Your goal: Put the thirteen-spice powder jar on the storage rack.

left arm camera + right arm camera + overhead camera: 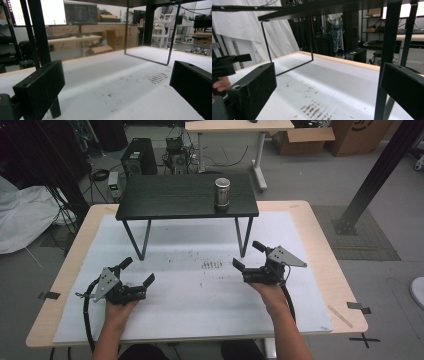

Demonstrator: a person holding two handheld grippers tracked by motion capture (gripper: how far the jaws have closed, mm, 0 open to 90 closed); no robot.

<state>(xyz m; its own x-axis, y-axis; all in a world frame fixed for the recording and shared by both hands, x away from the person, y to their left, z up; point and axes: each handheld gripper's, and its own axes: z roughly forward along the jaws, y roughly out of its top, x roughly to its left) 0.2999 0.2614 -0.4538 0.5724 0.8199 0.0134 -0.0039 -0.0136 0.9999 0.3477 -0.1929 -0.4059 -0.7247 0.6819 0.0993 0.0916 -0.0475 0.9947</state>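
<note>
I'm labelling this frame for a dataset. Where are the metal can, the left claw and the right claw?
metal can (222, 193): high view, middle of its side wall.
left claw (137, 271): high view, midway between its fingertips.
right claw (248, 254): high view, midway between its fingertips.

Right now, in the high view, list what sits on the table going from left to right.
Left gripper with jaws open → black raised shelf standing on the white sheet → metal can on the shelf's right part → right gripper with jaws open.
</note>
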